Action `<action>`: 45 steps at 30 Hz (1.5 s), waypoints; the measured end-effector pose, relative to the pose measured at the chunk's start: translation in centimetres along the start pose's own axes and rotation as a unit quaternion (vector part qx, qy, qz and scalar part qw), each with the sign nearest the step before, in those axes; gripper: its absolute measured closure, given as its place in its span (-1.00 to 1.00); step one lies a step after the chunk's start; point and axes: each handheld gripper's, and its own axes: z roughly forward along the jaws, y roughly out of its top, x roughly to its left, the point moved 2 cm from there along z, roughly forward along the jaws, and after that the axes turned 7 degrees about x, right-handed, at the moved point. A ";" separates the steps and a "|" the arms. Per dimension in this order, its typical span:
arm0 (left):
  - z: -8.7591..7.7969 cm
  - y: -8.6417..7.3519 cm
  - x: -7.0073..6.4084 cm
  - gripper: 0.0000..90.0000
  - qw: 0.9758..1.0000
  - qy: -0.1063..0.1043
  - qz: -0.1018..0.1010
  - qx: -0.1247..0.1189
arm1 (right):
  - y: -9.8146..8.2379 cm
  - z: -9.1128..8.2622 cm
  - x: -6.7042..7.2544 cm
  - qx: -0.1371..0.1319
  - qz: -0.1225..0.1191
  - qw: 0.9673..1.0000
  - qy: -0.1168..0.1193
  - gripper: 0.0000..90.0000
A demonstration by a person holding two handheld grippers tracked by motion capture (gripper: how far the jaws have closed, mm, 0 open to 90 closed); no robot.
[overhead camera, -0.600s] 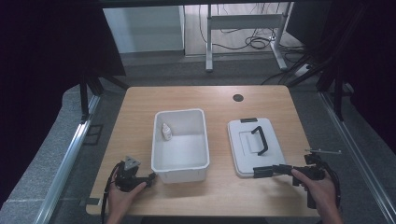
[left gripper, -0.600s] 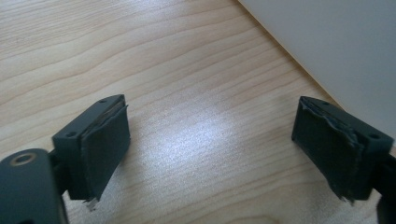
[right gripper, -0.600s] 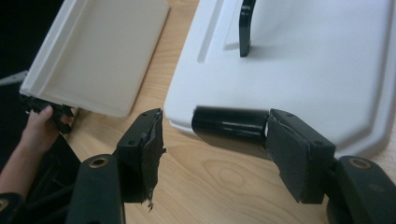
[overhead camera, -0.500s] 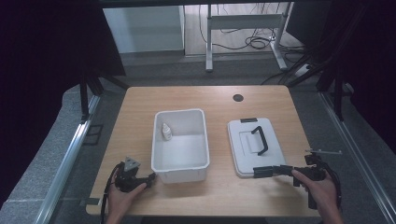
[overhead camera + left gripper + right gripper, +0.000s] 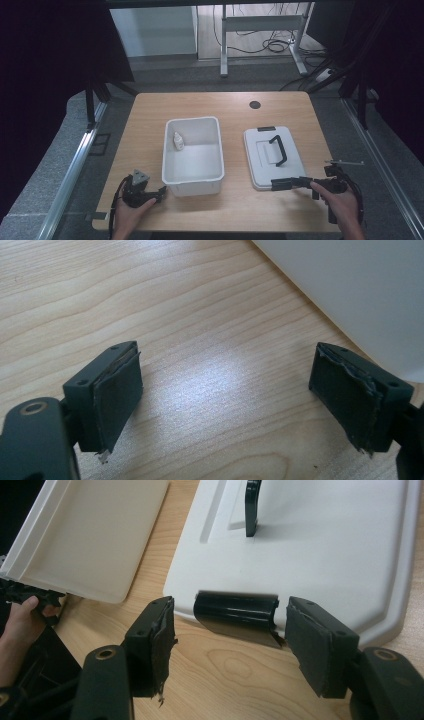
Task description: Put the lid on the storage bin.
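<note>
**Right gripper lined up on the lid's latch**

Nothing has shifted since the earlier frames: both hands, the bin and the lid sit where they did. The right gripper (image 5: 227, 640) waits at the near edge of the lid (image 5: 275, 157), jaws apart on either side of the black latch (image 5: 235, 612) without pressing it, probably set so a squeeze would take the lid by that tab. The lid lies flat, handle (image 5: 276, 150) up, toward the table's (image 5: 150, 115) right edge. The left gripper (image 5: 225, 400), jaws wide and empty, rests on the wood just beside the bin's (image 5: 192, 182) near-left corner, likely to steady it. A small bottle (image 5: 177, 141) stands inside the bin against its left wall.
</note>
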 end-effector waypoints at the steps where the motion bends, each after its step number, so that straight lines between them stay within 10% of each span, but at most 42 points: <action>1: 0.0 0.0 0.0 -0.69 1.000 0.000 0.000 0.000 | 0.0 0.0 0.0 0.000 0.000 1.000 0.000 -0.19; 28: -0.1 -0.2 0.1 -0.69 1.000 0.000 0.000 0.000 | -0.3 0.0 -0.1 0.005 0.002 1.000 0.005 -0.19; 45: -0.3 -0.4 0.1 -0.69 1.000 0.001 0.000 0.000 | 1.5 -0.8 2.3 0.020 -0.028 0.999 0.011 -0.19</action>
